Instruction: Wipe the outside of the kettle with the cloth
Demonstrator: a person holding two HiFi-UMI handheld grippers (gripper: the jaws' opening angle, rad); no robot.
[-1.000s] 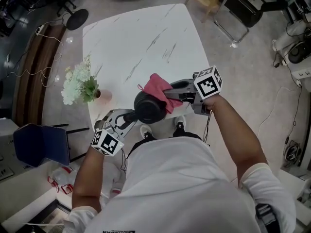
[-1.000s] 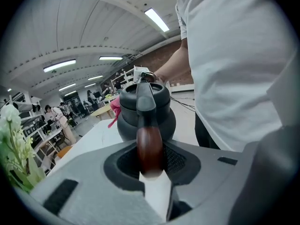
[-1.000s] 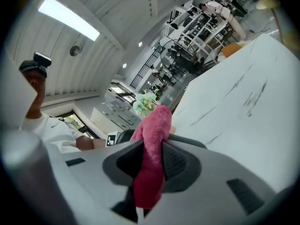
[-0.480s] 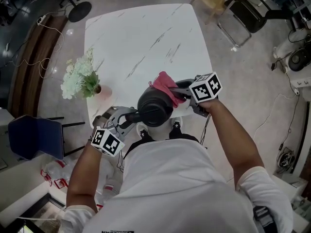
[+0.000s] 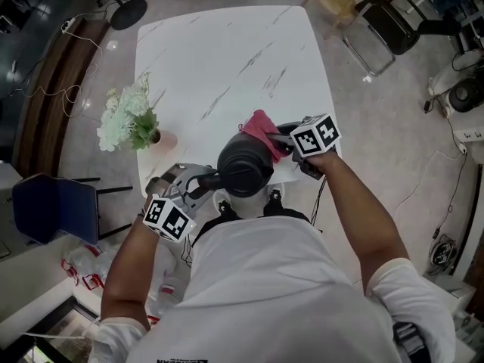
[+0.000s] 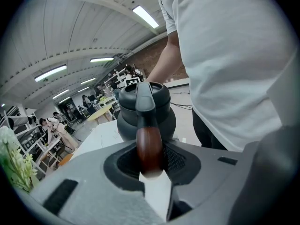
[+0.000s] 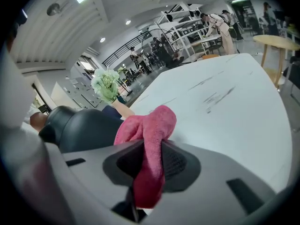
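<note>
A dark grey kettle (image 5: 243, 166) hangs over the near edge of the white marble table (image 5: 219, 59). Its brown handle (image 6: 149, 150) sits between the jaws of my left gripper (image 5: 198, 183), which is shut on it. In the left gripper view the kettle (image 6: 146, 110) stands straight ahead with its lid up. My right gripper (image 5: 281, 138) is shut on a pink cloth (image 5: 262, 129), and the cloth (image 7: 149, 135) lies against the kettle's right side (image 7: 89, 128).
A vase of white and green flowers (image 5: 130, 121) stands at the table's left edge. A blue chair (image 5: 49, 209) is on the floor to the left, a folding chair (image 5: 382, 23) at the far right. The person's white shirt (image 5: 287, 286) fills the lower view.
The right gripper has come down with the pink cloth along the kettle's right side. The left gripper has kept the kettle in about the same place.
</note>
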